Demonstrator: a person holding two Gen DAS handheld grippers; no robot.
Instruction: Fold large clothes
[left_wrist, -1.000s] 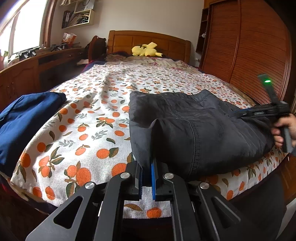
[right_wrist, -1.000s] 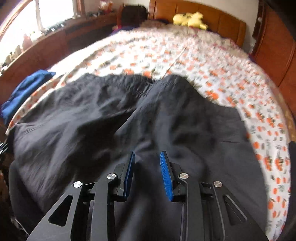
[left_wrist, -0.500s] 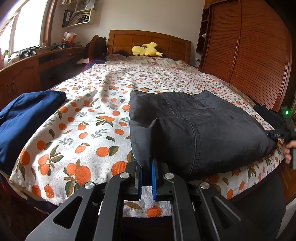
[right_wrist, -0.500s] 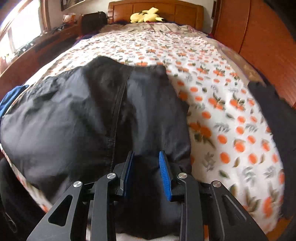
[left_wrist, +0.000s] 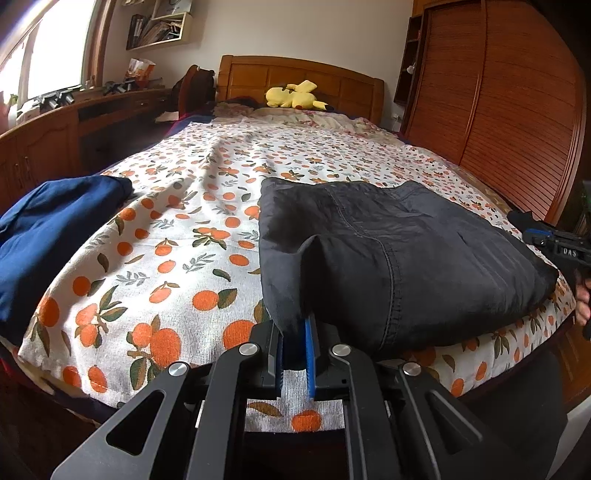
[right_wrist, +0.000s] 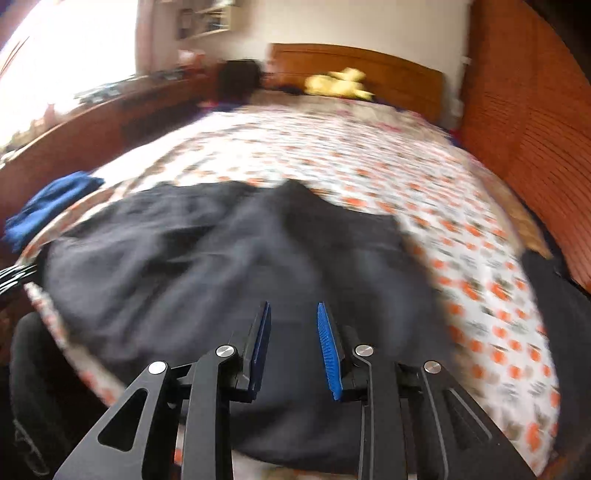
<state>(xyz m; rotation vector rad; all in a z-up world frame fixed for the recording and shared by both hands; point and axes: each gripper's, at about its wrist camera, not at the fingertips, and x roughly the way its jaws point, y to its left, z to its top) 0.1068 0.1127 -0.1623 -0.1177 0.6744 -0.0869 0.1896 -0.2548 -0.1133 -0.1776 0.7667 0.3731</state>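
Folded black trousers (left_wrist: 388, 240) lie on the orange-print bed sheet (left_wrist: 166, 229) by the near edge. My left gripper (left_wrist: 295, 354) sits at that edge with the trousers' near left corner standing up between its blue pads; its jaws are opening, and the cloth is still tented in them. My right gripper (right_wrist: 293, 347) hovers over the trousers (right_wrist: 221, 277) in a blurred view. Its jaws are opening and nothing is between them. In the left wrist view the right gripper (left_wrist: 528, 227) shows beyond the trousers' right end, held by a hand (left_wrist: 583, 295).
A folded navy garment (left_wrist: 48, 229) lies at the bed's left edge. Another dark garment (right_wrist: 554, 295) lies at its right edge. A yellow plush toy (left_wrist: 293, 96) rests by the headboard. A wooden desk (left_wrist: 55, 129) runs along the left, a wardrobe (left_wrist: 498, 92) along the right.
The right gripper swung off to the right beyond the trousers' end, then back over them. The left gripper stayed put and its pads parted slightly on the corner.
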